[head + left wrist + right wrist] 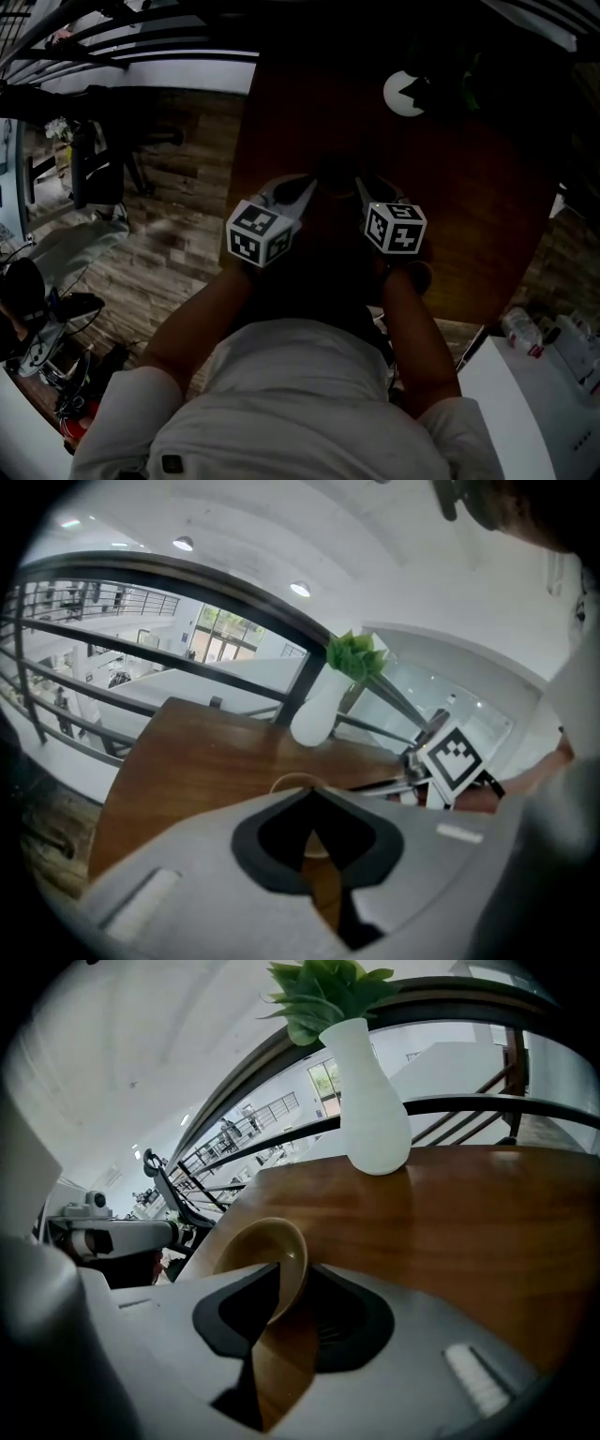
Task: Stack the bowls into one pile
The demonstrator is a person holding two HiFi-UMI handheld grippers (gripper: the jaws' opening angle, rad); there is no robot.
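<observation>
1. A round brown wooden table [469,244] stands on a grey-brown plank floor [178,253], and a dark metal railing [187,583] curves beyond it
2. A white ceramic vase of green leaves [372,1101] sits at the table's 12 o'clock
3. A tan round bowl [258,1255] rests on the table, at about 7 o'clock from the vase
4. The right gripper [295,1267] is spread, with the bowl's rim between its jaws
5. The left gripper [309,791] has its jaw tips together beside the bowl

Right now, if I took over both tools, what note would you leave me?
Left tool: shut, empty, bowl just past its tips.
Right tool: open, the bowl's rim between its jaws, not clamped.
Things: one brown bowl on the table; no other bowl shows.
Done: no pile in sight.
Left to do: grip this bowl, find the others, stack them.
</observation>
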